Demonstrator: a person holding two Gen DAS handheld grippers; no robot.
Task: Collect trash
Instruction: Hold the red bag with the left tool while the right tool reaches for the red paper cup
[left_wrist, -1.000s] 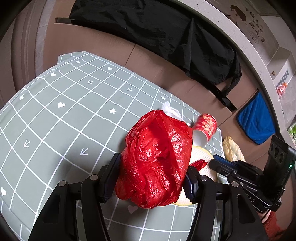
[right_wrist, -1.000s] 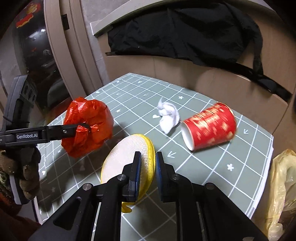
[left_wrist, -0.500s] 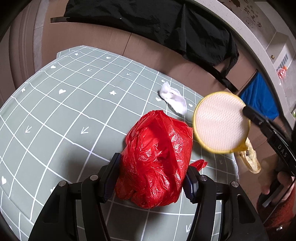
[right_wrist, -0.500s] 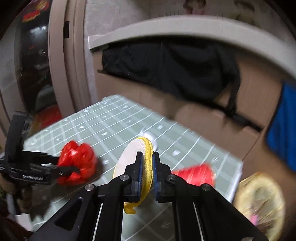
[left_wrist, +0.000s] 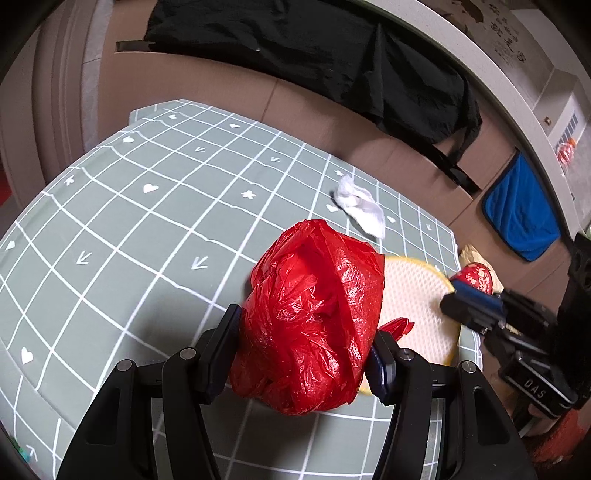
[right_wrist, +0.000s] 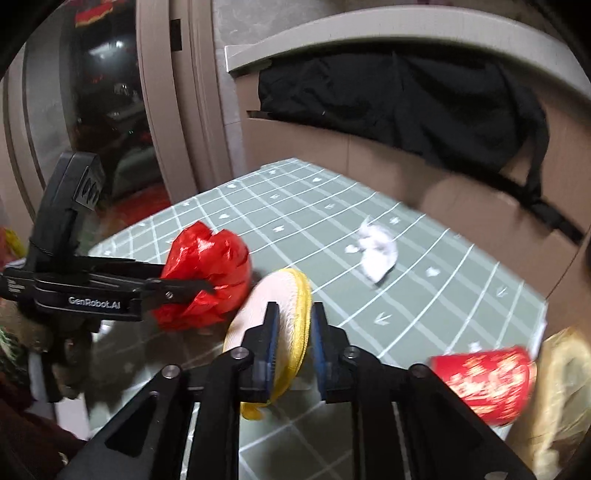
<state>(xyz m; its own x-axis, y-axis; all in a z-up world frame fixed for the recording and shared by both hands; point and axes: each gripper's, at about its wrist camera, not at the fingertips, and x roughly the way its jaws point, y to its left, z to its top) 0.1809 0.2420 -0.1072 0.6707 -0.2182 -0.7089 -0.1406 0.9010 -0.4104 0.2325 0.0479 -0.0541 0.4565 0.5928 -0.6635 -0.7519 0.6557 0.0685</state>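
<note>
My left gripper (left_wrist: 306, 350) is shut on a crumpled red plastic bag (left_wrist: 314, 317), held just above the green grid mat (left_wrist: 129, 229). The bag also shows in the right wrist view (right_wrist: 205, 273). My right gripper (right_wrist: 293, 332) has its jaws around a round yellow-rimmed white pad (right_wrist: 275, 325), with a gap on the right side. The pad lies low over the mat beside the red bag (left_wrist: 417, 299). A crumpled white tissue (left_wrist: 360, 208) lies on the mat farther back. A red paper cup (right_wrist: 487, 382) is at the mat's right edge.
A yellowish plastic bag (right_wrist: 557, 391) hangs off the mat's right edge. Cardboard boxes (left_wrist: 229, 85) draped with a black garment (left_wrist: 332, 48) stand behind the table. A blue cloth (left_wrist: 521, 214) hangs at right. A doorway (right_wrist: 110, 122) is at left.
The right gripper brought the yellow pad down from the air to beside the red bag, and its jaws look wider. The red cup has moved to the mat's right edge. The left gripper held still.
</note>
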